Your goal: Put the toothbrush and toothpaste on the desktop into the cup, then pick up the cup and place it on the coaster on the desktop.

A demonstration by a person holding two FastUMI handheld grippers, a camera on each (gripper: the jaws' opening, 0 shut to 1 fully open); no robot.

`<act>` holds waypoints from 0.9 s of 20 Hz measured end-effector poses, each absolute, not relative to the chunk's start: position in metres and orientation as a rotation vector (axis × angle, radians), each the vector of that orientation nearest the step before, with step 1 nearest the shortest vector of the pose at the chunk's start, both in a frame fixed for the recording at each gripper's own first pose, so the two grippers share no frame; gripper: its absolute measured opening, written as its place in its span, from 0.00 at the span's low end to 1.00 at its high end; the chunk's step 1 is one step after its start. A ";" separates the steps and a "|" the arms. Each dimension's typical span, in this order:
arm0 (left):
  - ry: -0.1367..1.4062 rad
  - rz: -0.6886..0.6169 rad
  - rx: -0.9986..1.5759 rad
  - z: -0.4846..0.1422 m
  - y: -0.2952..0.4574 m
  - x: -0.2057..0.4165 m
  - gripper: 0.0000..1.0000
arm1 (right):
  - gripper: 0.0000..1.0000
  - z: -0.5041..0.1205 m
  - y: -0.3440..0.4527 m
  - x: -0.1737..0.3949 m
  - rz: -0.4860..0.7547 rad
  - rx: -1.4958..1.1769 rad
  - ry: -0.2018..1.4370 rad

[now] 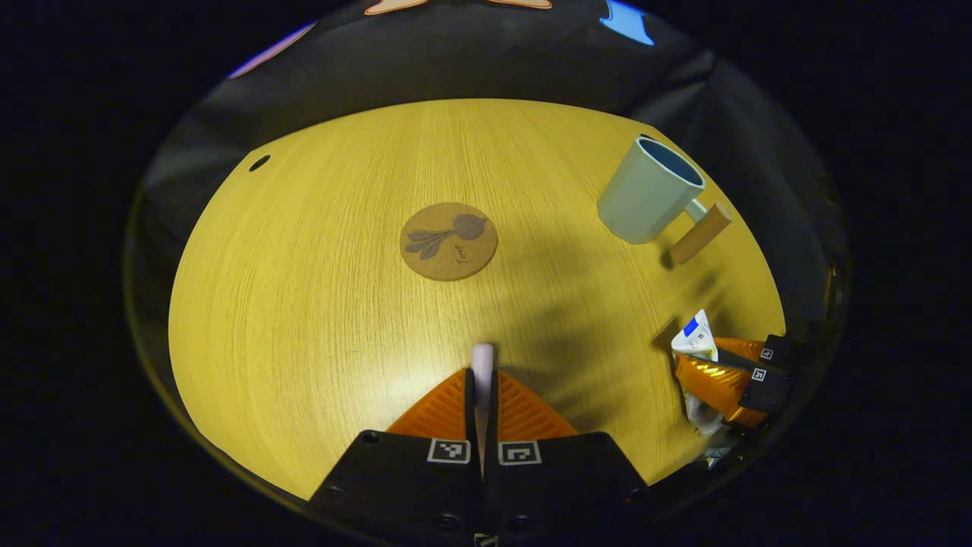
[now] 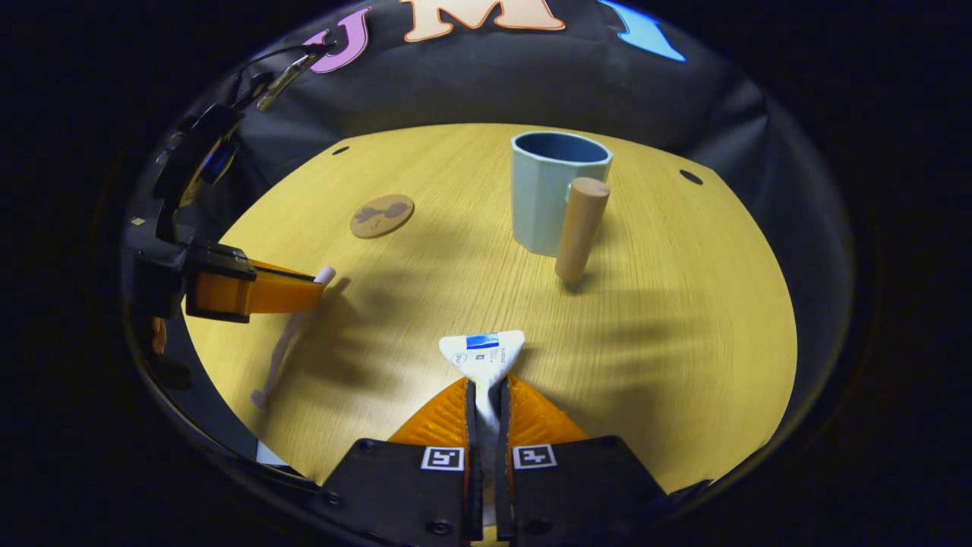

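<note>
On the left, the left gripper (image 1: 483,384) has its jaws pinched on the toothbrush (image 1: 483,363). In the right gripper view the brush hangs slanting down from those jaws toward the table (image 2: 683,319), its long axis running steeply downward, though whether the low end touches the wood cannot be told. The coaster (image 1: 448,241) lies bare, far of this gripper and near the table's middle. Further right, the right gripper (image 2: 486,395) has its jaws closed on the toothpaste (image 2: 484,351), whose flat crimped end points forward. The cup (image 2: 554,190) stands upright and open-mouthed almost straight ahead of these jaws, a little to the right, its wooden handle (image 2: 581,228) facing them. Judging from this, the right gripper is the nearer to the cup; the left must reach across to the far right.
</note>
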State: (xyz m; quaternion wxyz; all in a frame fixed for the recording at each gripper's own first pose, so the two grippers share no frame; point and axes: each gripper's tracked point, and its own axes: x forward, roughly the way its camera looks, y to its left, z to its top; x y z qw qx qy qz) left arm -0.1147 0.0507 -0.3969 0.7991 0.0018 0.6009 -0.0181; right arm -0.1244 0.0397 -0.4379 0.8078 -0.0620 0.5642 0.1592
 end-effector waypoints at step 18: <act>1.135 -0.043 -0.154 -0.357 0.060 -0.109 0.00 | 0.09 -0.308 0.065 0.038 0.327 0.219 0.876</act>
